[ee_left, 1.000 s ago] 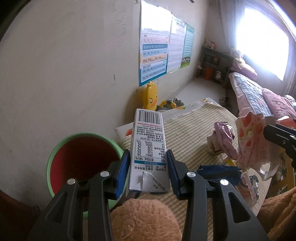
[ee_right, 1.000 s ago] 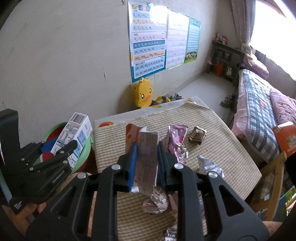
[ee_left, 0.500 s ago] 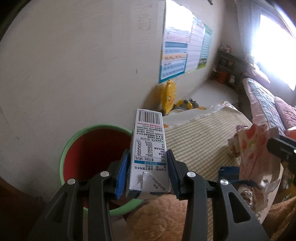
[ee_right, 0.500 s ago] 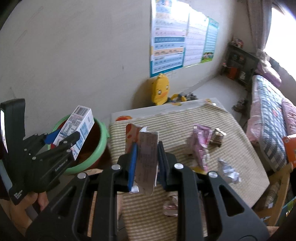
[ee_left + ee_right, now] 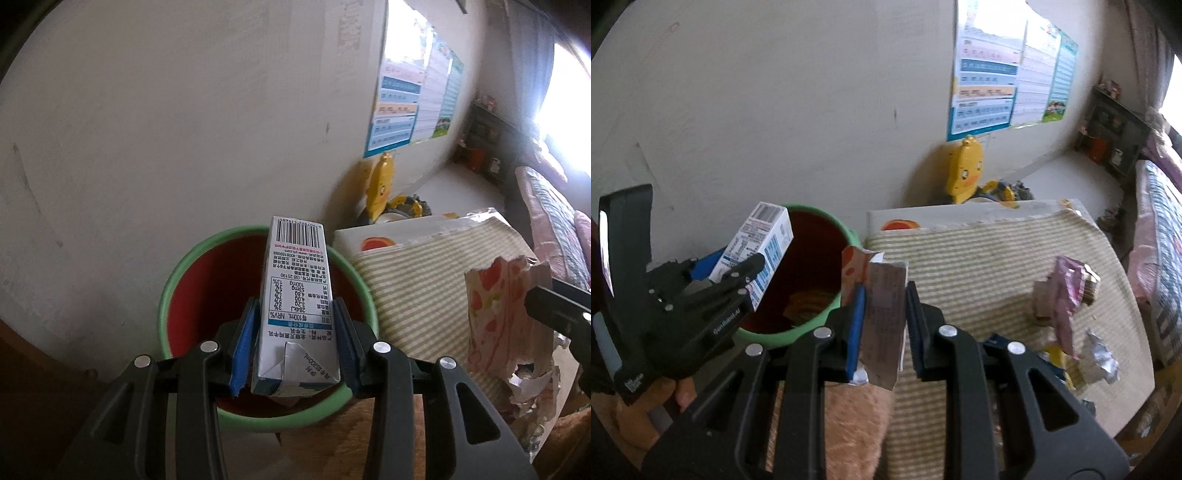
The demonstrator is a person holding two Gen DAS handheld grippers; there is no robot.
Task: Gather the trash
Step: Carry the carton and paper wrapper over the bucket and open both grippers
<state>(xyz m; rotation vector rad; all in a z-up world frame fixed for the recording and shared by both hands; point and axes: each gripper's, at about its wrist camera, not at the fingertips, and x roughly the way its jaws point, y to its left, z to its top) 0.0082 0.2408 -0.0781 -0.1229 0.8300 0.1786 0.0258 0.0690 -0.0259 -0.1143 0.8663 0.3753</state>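
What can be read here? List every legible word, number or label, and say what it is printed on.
"GB 25190": white and blue cardboard milk carton, held in the left tongs.
"100mL NRV%": the carton's nutrition table.
"284kJ": same table.
"200mL": the carton's folded bottom flap.
Barcode digits on the carton: too small to read.
Wall posters: too blurred.
White lettering on the left tongs in the right wrist view: unreadable.
Torn pink wrapper in the right tongs: print blurred.

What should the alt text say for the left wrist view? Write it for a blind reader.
The left gripper clamps a white milk carton above a green bin with a red inside. To the right, a torn pink wrapper hangs over a striped tablecloth.
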